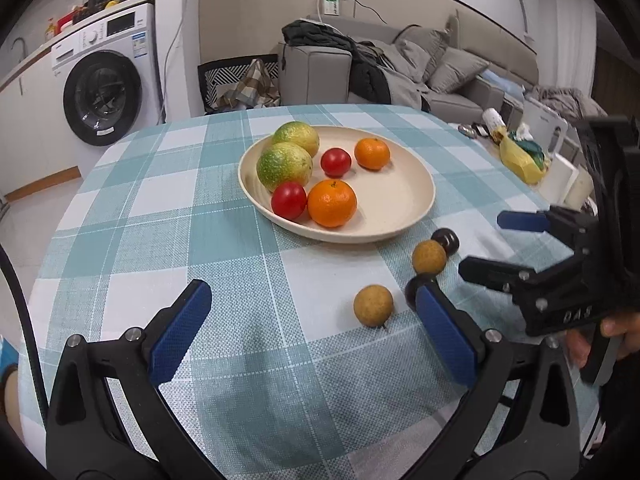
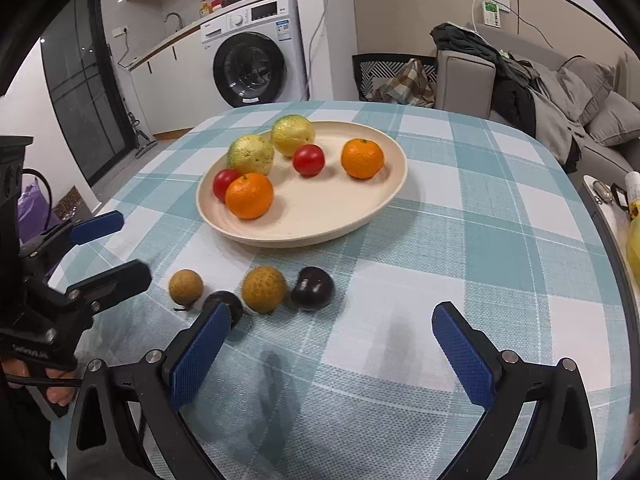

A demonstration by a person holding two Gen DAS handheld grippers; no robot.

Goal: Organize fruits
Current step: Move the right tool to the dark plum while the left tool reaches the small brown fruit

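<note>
A cream plate (image 1: 400,184) (image 2: 320,208) on the checked cloth holds two green-yellow fruits (image 1: 285,166), two red tomatoes (image 1: 289,200) and two oranges (image 1: 332,203). Two tan longans (image 1: 373,305) (image 1: 429,257) and two dark purple fruits (image 1: 446,240) (image 1: 412,288) lie on the cloth in front of the plate. My left gripper (image 1: 312,290) is open and empty, and the nearer longan sits just ahead between its fingers. My right gripper (image 2: 331,312) is also open and empty. The dark fruit (image 2: 313,288) and the longan (image 2: 264,289) lie just beyond its tips, and its left finger partly hides the other dark fruit (image 2: 228,302).
Each gripper shows in the other's view, at the right (image 1: 482,244) and at the left (image 2: 132,246), each held by a hand. Beyond the round table stand a washing machine (image 1: 104,92), a chair (image 1: 240,80) and a sofa (image 1: 440,72) with clothes. A yellow bag (image 1: 520,156) lies on a side table.
</note>
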